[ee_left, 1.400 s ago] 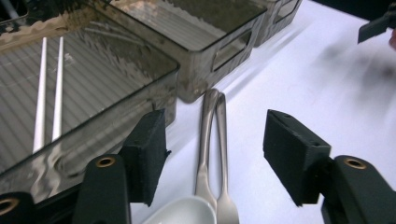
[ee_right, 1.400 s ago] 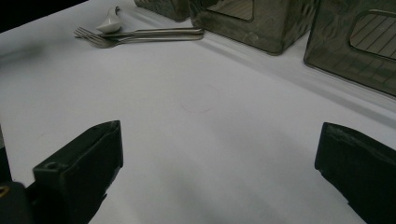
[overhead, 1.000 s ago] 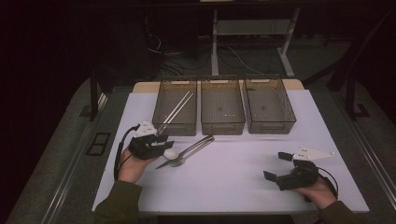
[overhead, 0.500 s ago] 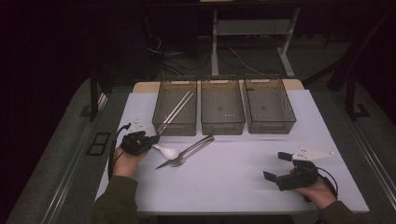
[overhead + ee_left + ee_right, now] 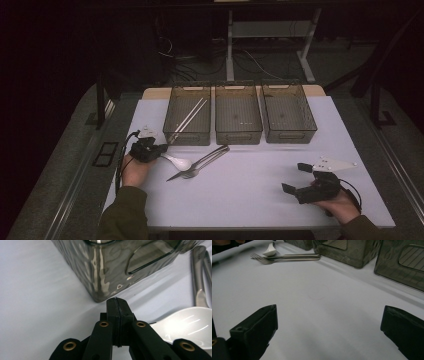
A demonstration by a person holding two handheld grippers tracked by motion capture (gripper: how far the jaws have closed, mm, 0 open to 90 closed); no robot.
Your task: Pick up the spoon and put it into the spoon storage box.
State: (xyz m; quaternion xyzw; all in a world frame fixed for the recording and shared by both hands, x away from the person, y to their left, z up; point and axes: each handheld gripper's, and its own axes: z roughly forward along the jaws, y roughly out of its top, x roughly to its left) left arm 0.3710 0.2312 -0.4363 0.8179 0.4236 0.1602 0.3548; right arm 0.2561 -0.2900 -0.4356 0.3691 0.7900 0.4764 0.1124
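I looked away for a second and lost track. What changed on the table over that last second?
The left gripper drew back toward the table's left edge, uncovering the white spoon; its jaws now stand shut with the spoon beside them, not between them. The right gripper stayed open at the right, and the fork, the chopsticks and the three bins kept their places.

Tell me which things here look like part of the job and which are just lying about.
Probably part of the job:
white spoon, beside the shut left gripper
fork and knife on the table
three bins, chopsticks in the left one
right gripper, open, resting apart

Just lying about:
cables on the floor
desk legs behind the table
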